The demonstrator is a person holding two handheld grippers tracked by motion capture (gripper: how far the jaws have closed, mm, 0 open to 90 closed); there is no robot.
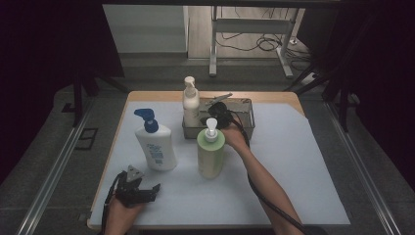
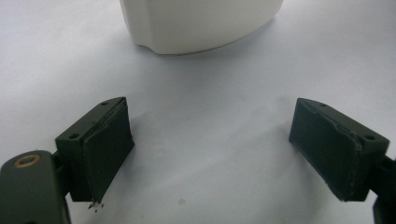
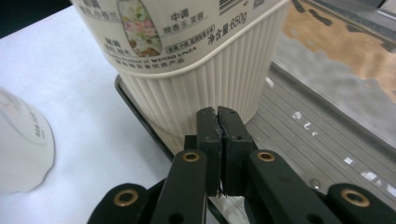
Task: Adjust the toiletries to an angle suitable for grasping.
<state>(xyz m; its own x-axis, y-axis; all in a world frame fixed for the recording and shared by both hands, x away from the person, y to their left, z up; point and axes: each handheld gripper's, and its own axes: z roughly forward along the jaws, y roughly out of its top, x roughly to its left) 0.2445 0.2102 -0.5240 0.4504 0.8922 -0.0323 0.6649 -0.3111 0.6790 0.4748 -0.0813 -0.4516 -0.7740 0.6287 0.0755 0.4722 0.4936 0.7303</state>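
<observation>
Both right gripper [image 3: 219, 116] jaws meet empty beside the cream bottle [image 3: 187, 70]; left gripper [image 2: 210, 135] gapes.

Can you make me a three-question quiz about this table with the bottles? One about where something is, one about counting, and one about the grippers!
1. Where does the cream pump bottle with the ribbed base stand?
A. in the grey metal tray
B. on the floor
C. on top of the green bottle

2. How many pump bottles are there?
A. one
B. three
C. five

3. How do the left gripper's jaws stand?
A. shut tight
B. wide open with nothing between them
C. clamped on a bottle

Answers:
1 A, its base sits inside the tray's rim.
2 B: the cream one, the white bottle with the blue pump and the pale green bottle with the white pump.
3 B, bare white table shows between them.
</observation>
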